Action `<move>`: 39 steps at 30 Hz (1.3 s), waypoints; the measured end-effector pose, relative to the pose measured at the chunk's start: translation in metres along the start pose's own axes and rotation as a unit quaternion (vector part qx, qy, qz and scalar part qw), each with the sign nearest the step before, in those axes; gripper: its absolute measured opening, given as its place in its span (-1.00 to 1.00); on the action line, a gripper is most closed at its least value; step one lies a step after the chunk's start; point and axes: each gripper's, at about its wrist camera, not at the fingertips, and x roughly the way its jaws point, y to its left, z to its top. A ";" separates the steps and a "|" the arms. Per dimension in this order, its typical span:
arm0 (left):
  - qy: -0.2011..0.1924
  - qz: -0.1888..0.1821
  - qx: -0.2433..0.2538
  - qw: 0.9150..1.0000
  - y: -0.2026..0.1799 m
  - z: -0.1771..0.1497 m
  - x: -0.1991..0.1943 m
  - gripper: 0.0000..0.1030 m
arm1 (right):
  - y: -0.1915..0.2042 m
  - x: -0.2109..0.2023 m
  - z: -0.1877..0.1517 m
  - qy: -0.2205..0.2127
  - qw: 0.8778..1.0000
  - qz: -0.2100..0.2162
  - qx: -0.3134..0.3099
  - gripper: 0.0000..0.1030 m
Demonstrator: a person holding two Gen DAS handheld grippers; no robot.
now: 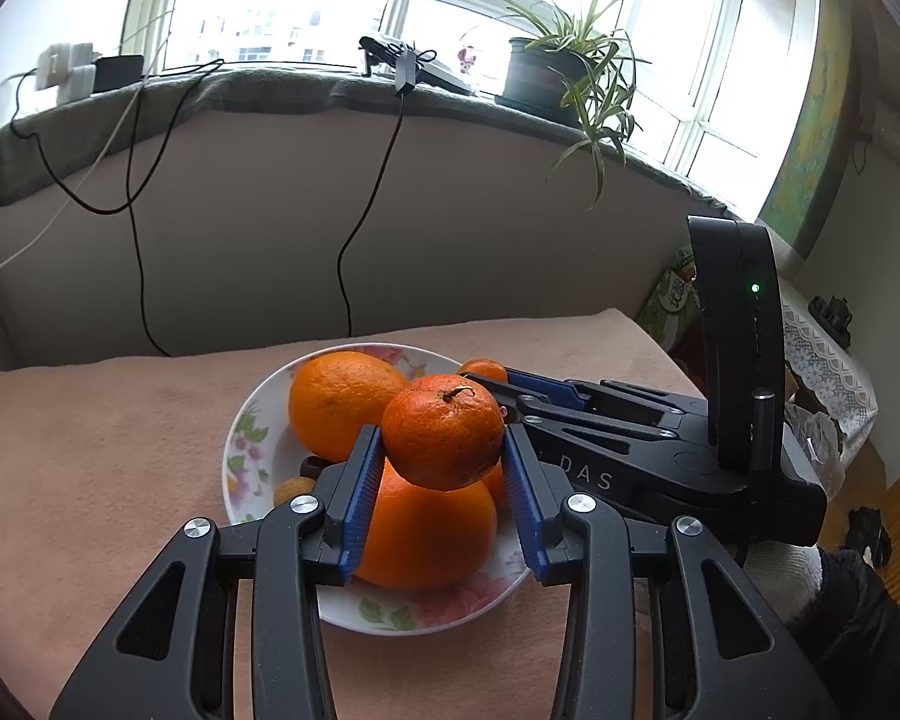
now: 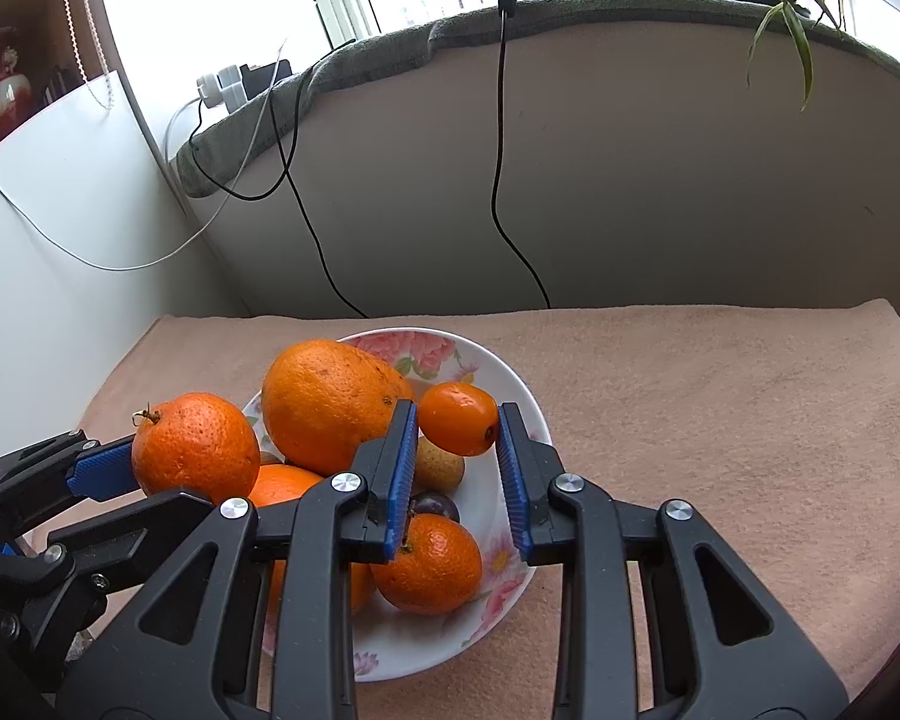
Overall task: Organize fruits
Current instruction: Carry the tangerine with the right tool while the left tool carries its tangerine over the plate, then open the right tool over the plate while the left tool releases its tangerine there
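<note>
Together we hold fruit directly above the plate: left gripper clamps a tangerine (stem up), right gripper a kumquat.

You are in a home: a potted plant on the blanket-covered windowsill, a flowered plate on a towel-covered table.

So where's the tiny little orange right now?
The tiny orange sits pinched between the right gripper's blue pads, held over the flowery plate, just right of the biggest orange. The left wrist view shows it peeking out behind the fruit pile.
</note>
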 end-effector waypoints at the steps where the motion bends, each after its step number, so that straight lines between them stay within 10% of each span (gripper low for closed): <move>1: 0.000 0.001 0.000 1.000 0.000 0.000 0.000 -0.23 | 0.000 0.000 0.000 -0.001 1.000 -0.002 0.000 -0.46; 19: -0.026 0.024 -0.005 0.999 0.006 0.003 -0.019 0.03 | 0.004 -0.010 -0.004 -0.008 1.000 -0.012 -0.002 0.14; 39: -0.040 0.030 -0.009 0.999 0.009 -0.011 -0.049 0.08 | 0.016 -0.046 -0.018 -0.027 0.999 -0.014 0.009 0.28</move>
